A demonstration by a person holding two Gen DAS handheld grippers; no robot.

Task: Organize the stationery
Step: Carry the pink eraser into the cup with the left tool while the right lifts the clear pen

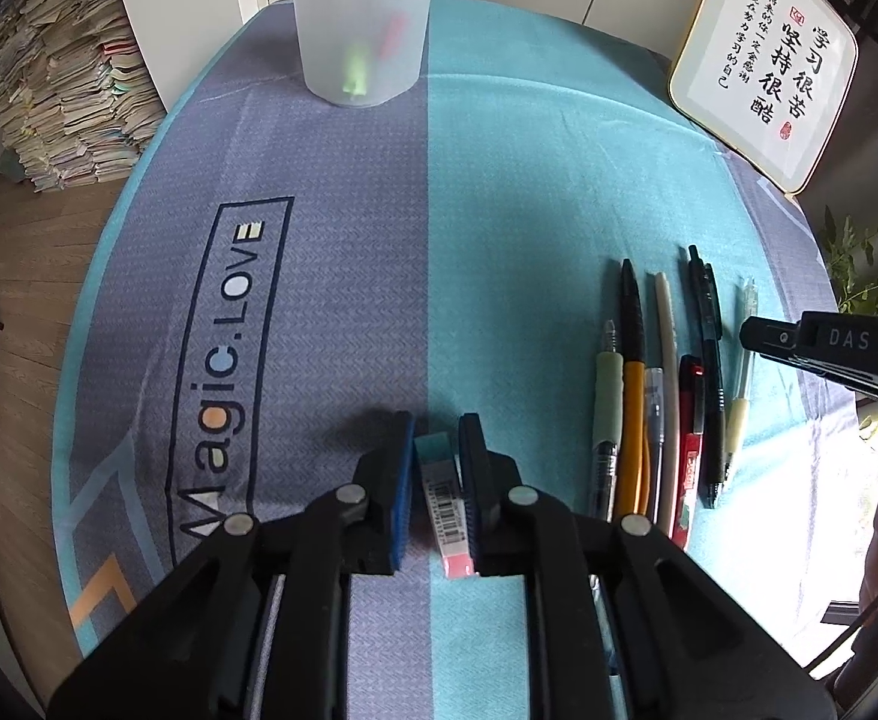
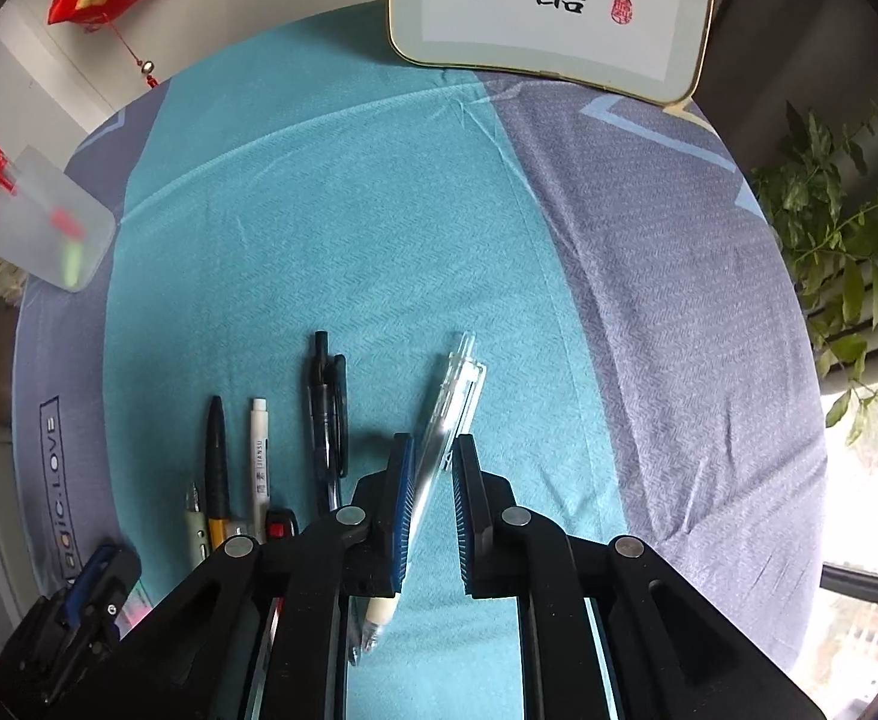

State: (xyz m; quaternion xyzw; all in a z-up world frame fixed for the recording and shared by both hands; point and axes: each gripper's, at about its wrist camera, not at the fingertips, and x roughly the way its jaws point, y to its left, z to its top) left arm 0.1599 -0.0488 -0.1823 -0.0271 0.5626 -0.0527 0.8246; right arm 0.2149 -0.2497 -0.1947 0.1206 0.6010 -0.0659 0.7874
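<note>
Stationery lies on a teal and grey tablecloth. An eraser in a barcoded paper sleeve sits on the cloth between the parted fingers of the left gripper, close to the right finger; whether it touches that pad is hard to tell. To its right a row of pens lies side by side, among them an orange-barrelled one, a white one, a red-and-black one and a dark one. The right gripper has its fingers apart around a clear pen with a pale grip, which lies tilted across the gap and looks to rest against the left pad. At the far end of the cloth stands a frosted plastic cup holding a red pen and something green. A framed calligraphy board leans behind the table.
</note>
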